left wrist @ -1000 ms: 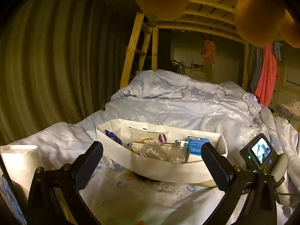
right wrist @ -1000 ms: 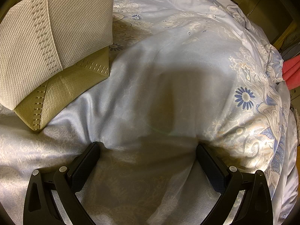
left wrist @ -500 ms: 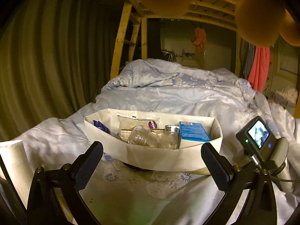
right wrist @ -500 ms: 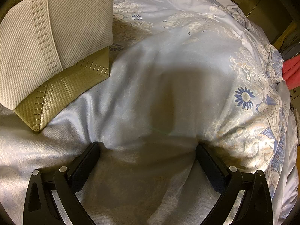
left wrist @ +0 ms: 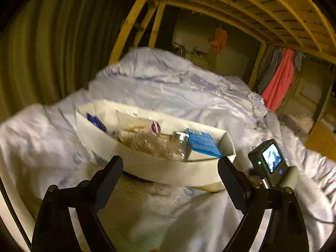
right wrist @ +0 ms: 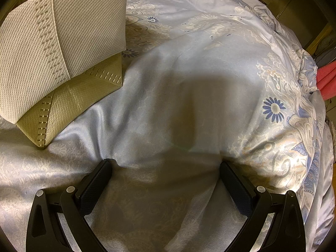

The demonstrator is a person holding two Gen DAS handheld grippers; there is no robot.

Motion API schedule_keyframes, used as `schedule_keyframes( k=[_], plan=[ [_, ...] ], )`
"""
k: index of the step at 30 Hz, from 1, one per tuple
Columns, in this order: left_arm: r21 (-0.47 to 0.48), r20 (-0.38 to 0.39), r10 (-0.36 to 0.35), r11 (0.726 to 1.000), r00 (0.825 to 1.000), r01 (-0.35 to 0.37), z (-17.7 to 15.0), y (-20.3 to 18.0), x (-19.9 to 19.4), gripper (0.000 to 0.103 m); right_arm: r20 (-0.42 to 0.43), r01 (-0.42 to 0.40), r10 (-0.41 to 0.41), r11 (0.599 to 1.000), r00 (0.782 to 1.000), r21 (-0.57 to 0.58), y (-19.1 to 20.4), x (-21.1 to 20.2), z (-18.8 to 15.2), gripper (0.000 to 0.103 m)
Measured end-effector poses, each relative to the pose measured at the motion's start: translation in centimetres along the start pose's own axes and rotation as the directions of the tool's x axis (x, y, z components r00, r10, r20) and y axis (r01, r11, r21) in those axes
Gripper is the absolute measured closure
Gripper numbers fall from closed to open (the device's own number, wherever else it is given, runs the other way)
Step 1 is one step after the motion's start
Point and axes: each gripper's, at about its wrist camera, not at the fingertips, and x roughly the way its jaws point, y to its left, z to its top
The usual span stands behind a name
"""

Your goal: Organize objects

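A white fabric storage bin [left wrist: 151,166] sits on the pale blue floral quilt [left wrist: 189,92]. It holds a blue carton [left wrist: 201,145], a clear glass jar [left wrist: 178,145], a clear plastic bag [left wrist: 134,121] and a dark blue packet [left wrist: 95,121]. My left gripper [left wrist: 170,168] is open and empty, just in front of the bin. My right gripper [right wrist: 166,168] is open and empty, its fingertips pressed into the quilt [right wrist: 189,105]. The same white woven bin [right wrist: 61,42] shows at the upper left of the right wrist view.
The other gripper's camera unit with a lit screen [left wrist: 271,161] lies to the right of the bin. A wooden bunk frame [left wrist: 241,4] spans overhead. Green curtains [left wrist: 52,42] hang on the left. A red cloth [left wrist: 279,79] hangs at the right.
The left wrist view has swung and tilted, so the bin sits nearer and more to the left, with motion blur. The toilet roll at left has left the view. The right gripper has not moved.
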Motion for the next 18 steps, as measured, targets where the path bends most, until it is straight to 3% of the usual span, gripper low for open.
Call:
schedule_keyframes(
  k=[4,10,18],
  plan=[
    [-0.053,-0.005,-0.03,0.998,1.0,0.03,0.06,0.88,-0.03,0.012,0.002,-0.001,0.001,1.0,1.0,0.0,-0.08,-0.02,0.07,0.0],
    [-0.028,-0.008,-0.004,1.0,1.0,0.004,0.03,0.17,0.29,0.012,0.002,-0.001,0.001,1.0,1.0,0.001,-0.06,-0.04,0.05,0.0],
    [-0.042,-0.013,-0.024,0.999,1.0,0.023,0.08,0.56,0.33,0.012,0.002,-0.001,0.001,1.0,1.0,0.001,-0.27,0.01,0.12,0.0]
  ],
)
